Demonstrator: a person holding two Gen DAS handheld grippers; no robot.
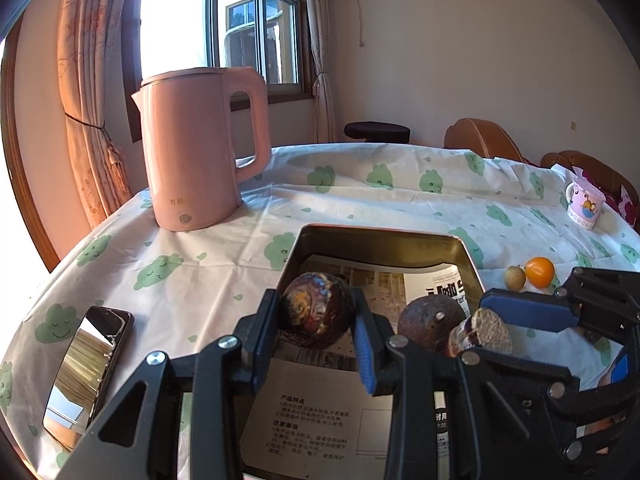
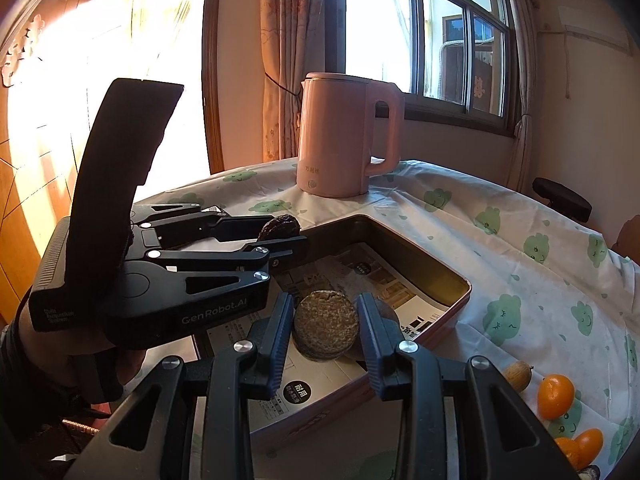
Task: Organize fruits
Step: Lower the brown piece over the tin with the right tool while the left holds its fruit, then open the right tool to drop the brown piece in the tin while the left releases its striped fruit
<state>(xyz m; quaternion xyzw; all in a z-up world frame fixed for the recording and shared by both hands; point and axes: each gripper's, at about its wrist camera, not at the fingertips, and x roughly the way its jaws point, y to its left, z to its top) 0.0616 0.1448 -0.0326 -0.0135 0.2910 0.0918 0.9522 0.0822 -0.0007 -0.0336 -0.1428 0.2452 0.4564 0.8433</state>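
Left tool (image 1: 316, 316) clamped on dark passion fruit (image 1: 318, 310) over tin tray (image 1: 384, 240); right tool (image 2: 326, 328) clamped on cut-end fruit (image 2: 326, 326) nr tray's front rim. Oranges (image 2: 555, 396) on desk (image 2: 520, 264), w/ bare cloth beyond tray.

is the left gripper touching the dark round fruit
Touching: in the left wrist view the left gripper has both fingers pressed against the dark round fruit over the tin.
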